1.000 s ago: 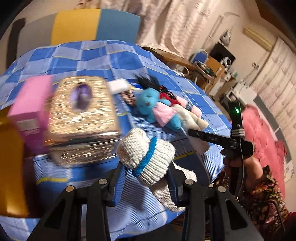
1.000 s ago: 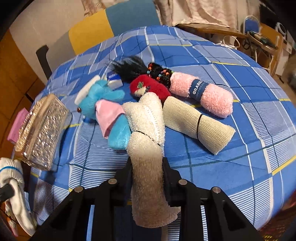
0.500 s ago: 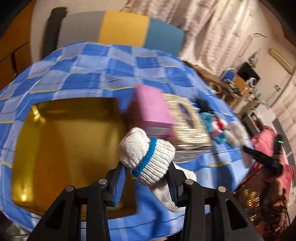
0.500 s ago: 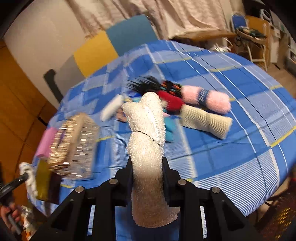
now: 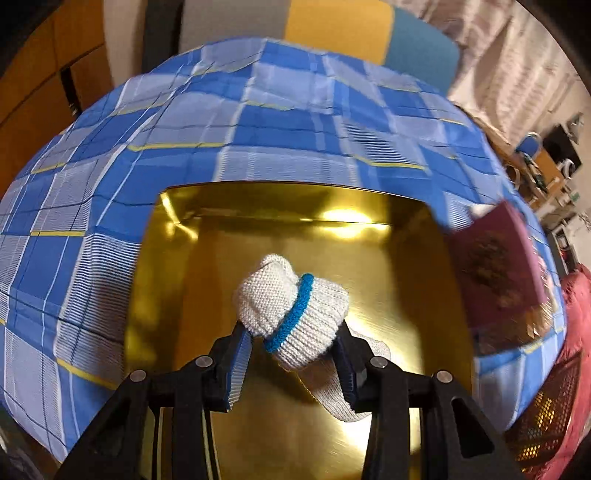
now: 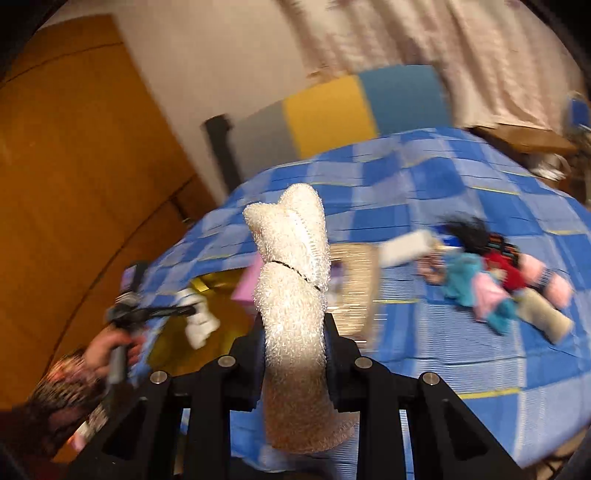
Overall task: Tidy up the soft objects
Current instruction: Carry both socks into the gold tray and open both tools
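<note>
My left gripper is shut on a white knitted sock with a blue band and holds it over the gold tray. In the right wrist view the left gripper with the white sock hangs over the gold tray. My right gripper is shut on a cream fuzzy rolled cloth, held upright above the table's near edge. A pile of soft toys and rolls lies on the blue checked tablecloth at the right.
A pink box stands just right of the tray, seen also in the right wrist view. A glittery gold box sits beside it. A grey, yellow and blue chair back stands behind the table. A wooden cabinet is at the left.
My left gripper has swung left from the toys and boxes to above the gold tray, sock still held. My right gripper has lifted and turned left with the cream cloth.
</note>
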The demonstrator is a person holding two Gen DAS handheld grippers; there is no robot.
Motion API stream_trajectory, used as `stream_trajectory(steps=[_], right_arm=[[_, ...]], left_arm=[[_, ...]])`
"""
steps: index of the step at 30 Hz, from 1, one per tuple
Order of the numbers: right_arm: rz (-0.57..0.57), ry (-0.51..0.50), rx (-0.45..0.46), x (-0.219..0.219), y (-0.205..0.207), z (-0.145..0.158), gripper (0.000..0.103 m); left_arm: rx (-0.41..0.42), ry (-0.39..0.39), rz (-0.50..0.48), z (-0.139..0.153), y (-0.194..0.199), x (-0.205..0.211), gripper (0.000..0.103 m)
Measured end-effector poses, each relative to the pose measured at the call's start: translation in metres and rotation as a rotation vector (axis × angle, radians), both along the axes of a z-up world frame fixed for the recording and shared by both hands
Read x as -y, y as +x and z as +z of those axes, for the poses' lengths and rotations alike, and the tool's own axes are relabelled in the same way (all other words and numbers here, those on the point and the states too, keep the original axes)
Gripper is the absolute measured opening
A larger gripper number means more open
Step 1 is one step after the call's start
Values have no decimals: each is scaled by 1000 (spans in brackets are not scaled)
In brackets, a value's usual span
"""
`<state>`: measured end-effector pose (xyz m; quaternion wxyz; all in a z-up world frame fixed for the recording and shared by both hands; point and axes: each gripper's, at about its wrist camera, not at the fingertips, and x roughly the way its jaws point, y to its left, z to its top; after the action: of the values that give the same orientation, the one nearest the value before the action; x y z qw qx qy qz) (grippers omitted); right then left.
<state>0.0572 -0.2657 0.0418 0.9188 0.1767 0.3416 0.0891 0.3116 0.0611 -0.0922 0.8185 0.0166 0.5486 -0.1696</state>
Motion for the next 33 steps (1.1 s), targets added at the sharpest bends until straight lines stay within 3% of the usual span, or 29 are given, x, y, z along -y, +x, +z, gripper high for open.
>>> stream_trajectory(steps=[9, 12, 15, 23, 33], right_arm=[[170, 46, -113, -87, 49, -42, 27], [204, 39, -150, -110, 60, -57, 27], [239, 41, -180, -128, 70, -73, 27], [254, -1, -249, -168, 119, -108, 27], [255, -162, -290, -207, 206, -139, 27]], left_arm=[[19, 71, 115, -20, 45, -28, 55], [57, 10, 167, -12, 53, -40, 70], [74, -59, 192, 0, 51, -49, 71], [183, -96, 296, 33, -6, -70, 70], [218, -109, 377, 27, -96, -89, 70]])
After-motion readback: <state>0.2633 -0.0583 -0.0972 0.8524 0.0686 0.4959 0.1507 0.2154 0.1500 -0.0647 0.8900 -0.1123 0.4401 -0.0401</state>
